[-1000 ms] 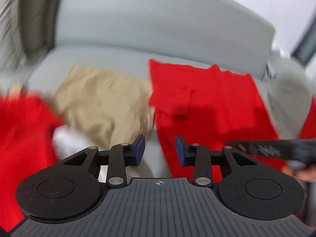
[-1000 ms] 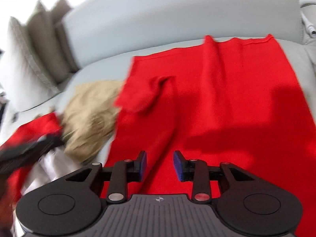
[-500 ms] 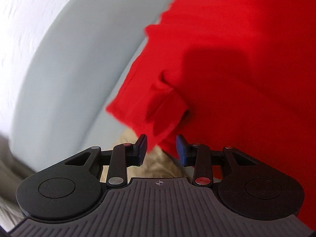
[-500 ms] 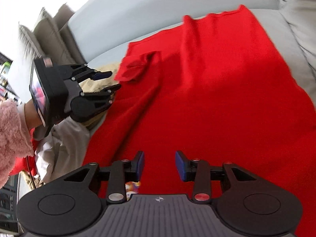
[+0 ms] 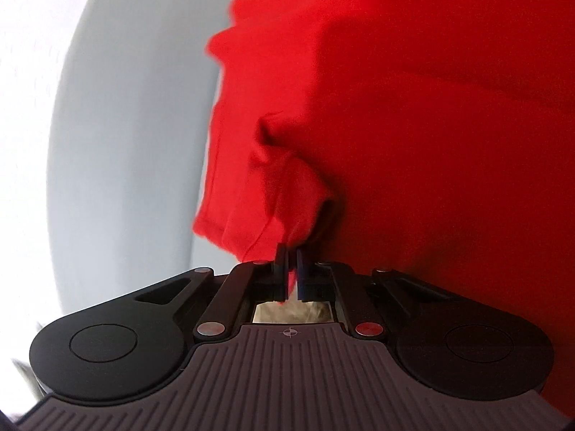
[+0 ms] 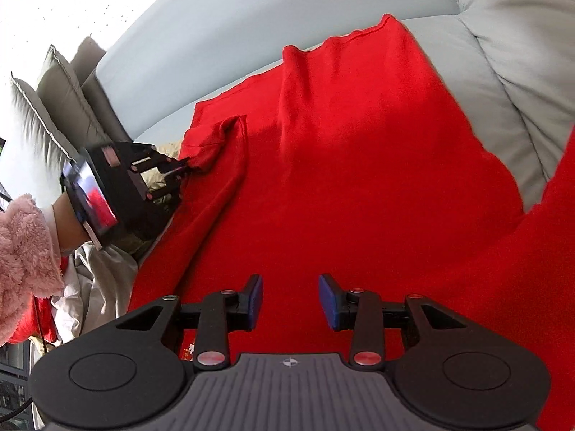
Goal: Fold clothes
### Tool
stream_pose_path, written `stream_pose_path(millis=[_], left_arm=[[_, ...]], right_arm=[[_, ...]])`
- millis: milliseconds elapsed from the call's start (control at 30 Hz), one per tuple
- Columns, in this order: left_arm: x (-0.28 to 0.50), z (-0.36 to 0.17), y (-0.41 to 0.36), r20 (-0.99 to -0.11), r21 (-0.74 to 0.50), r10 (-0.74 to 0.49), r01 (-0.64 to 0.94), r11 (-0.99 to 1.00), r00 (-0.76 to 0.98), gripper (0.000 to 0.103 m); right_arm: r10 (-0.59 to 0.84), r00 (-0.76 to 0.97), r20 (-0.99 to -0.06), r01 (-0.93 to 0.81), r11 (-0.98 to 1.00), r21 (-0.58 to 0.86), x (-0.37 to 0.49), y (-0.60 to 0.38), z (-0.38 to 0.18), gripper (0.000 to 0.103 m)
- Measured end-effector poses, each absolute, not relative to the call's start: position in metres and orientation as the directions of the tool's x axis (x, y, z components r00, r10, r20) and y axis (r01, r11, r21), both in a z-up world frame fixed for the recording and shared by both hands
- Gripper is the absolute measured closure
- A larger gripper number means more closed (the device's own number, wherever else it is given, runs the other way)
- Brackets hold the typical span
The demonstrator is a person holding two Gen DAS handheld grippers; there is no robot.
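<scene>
Red shirt (image 6: 359, 165) looks soft, limp, will sag; grab at hems. L gripper (image 5: 291, 273) pinched on sleeve (image 5: 273, 201); R gripper (image 6: 290, 301) agape, w/ nothing held.

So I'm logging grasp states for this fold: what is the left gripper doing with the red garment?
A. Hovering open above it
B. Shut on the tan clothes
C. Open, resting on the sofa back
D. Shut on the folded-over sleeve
D: the left gripper has its pads pinched on the sleeve of the red garment, while the right gripper hangs open.
</scene>
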State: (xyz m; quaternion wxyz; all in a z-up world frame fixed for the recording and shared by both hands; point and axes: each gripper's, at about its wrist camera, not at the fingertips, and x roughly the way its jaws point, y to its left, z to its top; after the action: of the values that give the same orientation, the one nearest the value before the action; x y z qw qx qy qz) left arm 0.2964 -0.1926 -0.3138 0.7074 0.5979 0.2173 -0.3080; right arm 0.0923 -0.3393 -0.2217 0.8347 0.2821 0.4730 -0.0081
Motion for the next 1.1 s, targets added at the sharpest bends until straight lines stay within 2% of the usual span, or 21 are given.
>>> stream_pose_path(millis=[233,333,500,667,800,933,1100], left_arm=[[0.293,-0.196,-0.166,-0.663,0.647,-0.221,0.696,0.311,0.715,0.101],[0.282,-0.128,-0.143,-0.653,0.594,-0.222,0.671,0.443,0.724,0.101],[0.234,-0.002,-0.084,-0.573,0.496,-0.230,0.556,0.667,0.787,0.101],[0.150,0.083,-0.048,-0.500,0.472,-0.197,0.456,0.755,0.843,0.101],[0.097,0.118,-0.026,-0.486,0.479,-0.166,0.420,0.771,0.858,0.101],[0.059,0.138,-0.005,-0.514,0.436,-0.148,0.406,0.803,0.845,0.101],[0.073,0.144,0.034,-0.559,0.429,-0.055,0.345,0.835,0.828,0.101]], right_arm=[[0.250,0.586,-0.771,0.246,0.851,0.464,0.084,-0.334,-0.199,0.066],[0.252,0.614,-0.748,0.215,0.858,0.466,0.076,-0.326,-0.183,0.066],[0.262,0.668,-0.697,0.144,0.873,0.466,0.052,-0.307,-0.150,0.066],[0.273,0.687,-0.673,0.104,0.880,0.464,0.028,-0.294,-0.136,0.066],[0.286,0.687,-0.668,0.084,0.882,0.464,0.010,-0.284,-0.132,0.066],[0.285,0.685,-0.671,0.069,0.891,0.448,0.003,-0.281,-0.128,0.066],[0.270,0.685,-0.677,0.062,0.904,0.423,0.001,-0.277,-0.123,0.063]])
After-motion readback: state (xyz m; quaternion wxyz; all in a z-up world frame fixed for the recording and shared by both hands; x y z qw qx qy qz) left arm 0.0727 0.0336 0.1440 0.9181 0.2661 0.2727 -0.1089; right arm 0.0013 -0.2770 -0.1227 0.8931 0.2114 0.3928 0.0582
